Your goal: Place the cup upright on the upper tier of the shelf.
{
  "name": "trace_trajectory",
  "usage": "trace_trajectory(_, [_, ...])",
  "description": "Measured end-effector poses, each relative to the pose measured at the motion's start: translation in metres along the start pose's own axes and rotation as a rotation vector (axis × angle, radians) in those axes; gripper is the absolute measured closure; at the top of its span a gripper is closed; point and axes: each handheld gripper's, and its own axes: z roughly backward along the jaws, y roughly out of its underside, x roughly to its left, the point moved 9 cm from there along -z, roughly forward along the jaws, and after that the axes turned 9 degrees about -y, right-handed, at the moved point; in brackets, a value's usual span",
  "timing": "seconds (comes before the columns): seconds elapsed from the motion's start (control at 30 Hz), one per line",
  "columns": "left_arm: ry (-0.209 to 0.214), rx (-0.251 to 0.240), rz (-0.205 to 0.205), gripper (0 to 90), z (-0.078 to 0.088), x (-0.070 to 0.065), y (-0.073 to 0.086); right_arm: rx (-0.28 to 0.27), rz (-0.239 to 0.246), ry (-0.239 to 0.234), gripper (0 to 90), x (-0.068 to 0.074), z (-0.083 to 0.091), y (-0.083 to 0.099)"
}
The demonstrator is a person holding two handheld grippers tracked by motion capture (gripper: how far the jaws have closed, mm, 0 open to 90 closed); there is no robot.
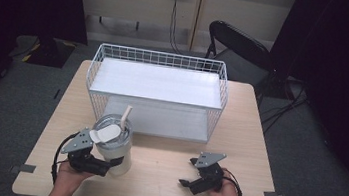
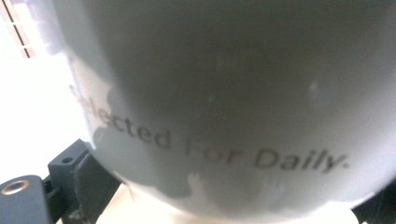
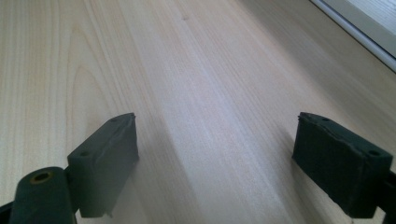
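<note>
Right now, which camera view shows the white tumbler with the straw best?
The high view: the whole tumbler stands on the table, with lid and straw, against the left gripper. The left gripper view shows its blurred wall with print "For Daily". The right gripper view faces bare tabletop.

Both grippers black, each w/ a grey three-cornered plate on top, small dark holes in it. Left gripper [image 1: 103, 166]: black cable loops off its rear. Right gripper [image 1: 185, 183]: same build, black cable at the back. Jaws up close: flat, blocky black pads [image 3: 105, 161], matte, edges a bit rough, small holes in them; brass-coloured insert in a black boss beside one. Forearms bare, no sleeves.
</note>
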Motion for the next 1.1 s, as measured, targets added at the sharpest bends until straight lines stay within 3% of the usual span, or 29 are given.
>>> trace_trajectory(0.27, [-0.021, -0.083, -0.025, 7.7, 0.001, -0.001, 0.0, 0.0, 0.0, 0.0, 13.6, 0.0, 0.0, 0.0])
trace_trajectory(0.37, [-0.022, -0.093, -0.032, 8.0, 0.001, -0.002, 0.0, 0.0, 0.0, 0.0, 13.6, 0.0, 0.0, 0.0])
trace_trajectory(0.43, [-0.023, -0.098, -0.057, 8.1, 0.001, -0.003, 0.0, 0.0, 0.0, 0.0, 13.6, 0.0, 0.0, 0.0])
trace_trajectory(0.6, [0.003, -0.103, -0.015, 8.2, 0.001, -0.006, -0.004, 0.0, 0.0, 0.0, 13.6, 0.0, 0.0, 0.0])
trace_trajectory(1.1, [0.005, -0.095, 0.014, 8.3, 0.0, -0.004, -0.028, 0.0, 0.0, 0.0, 13.6, 0.0, 0.0, 0.0])
